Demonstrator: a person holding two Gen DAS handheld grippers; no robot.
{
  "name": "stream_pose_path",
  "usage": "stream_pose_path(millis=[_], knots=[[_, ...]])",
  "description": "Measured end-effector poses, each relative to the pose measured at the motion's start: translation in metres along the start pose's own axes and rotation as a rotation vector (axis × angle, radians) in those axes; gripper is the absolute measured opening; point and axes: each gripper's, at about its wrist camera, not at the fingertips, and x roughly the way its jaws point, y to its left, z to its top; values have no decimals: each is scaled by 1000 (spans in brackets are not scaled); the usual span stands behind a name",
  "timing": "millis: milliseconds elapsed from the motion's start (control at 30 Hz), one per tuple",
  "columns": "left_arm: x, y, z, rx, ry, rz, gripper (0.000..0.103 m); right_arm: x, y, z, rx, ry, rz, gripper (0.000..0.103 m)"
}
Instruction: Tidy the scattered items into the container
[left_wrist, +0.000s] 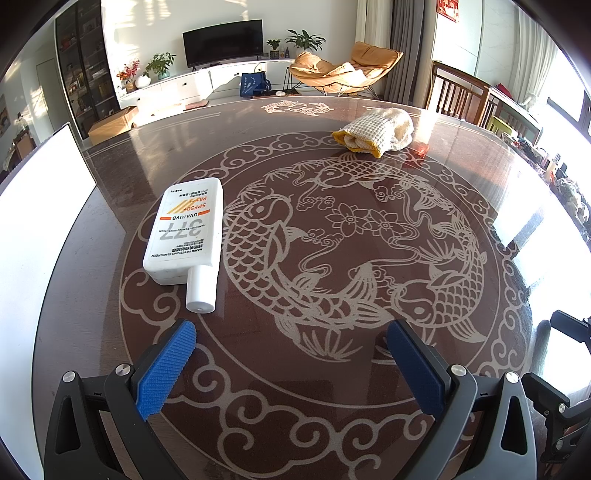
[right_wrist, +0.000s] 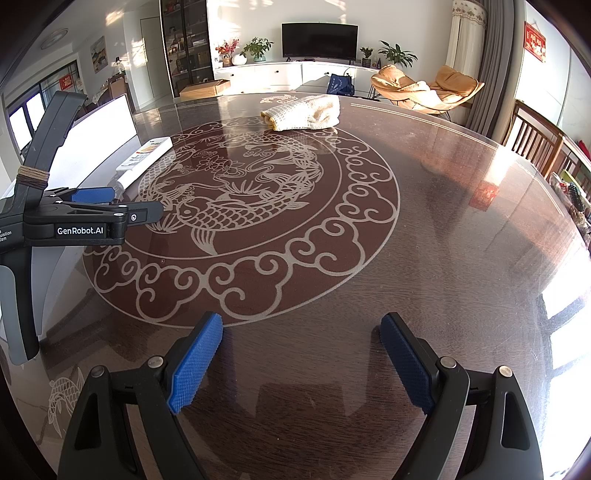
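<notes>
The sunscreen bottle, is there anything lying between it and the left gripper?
Nothing visible. The sunscreen bottle lies flat on the table, cap end toward the left gripper, whose jaws stand open over bare patterned tabletop. The folded towel sits far beyond, off that path.

Strong daylight pours in from the right, so the glossy worktop has blown-out glare patches along that side. Both shots look sharp, with heavy fisheye bending and dark corners.
</notes>
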Motion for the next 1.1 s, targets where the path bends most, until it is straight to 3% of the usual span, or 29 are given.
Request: stream_pose_path(millis=[633,700,867,967,1100], knots=[[0,0,0,0,0,-1,103,0,0,0,0,0,1,88],[4,4,7,10,27,-18,103,0,0,0,0,0,1,88],[5,50,19,-130,-10,-124,103,0,0,0,-1,0,3,89],[17,61,35,-123,9,-101,103,0,0,-1,-1,0,3,89],[36,52,55,-26,47,-31,103,0,0,-1,0,1,3,89]])
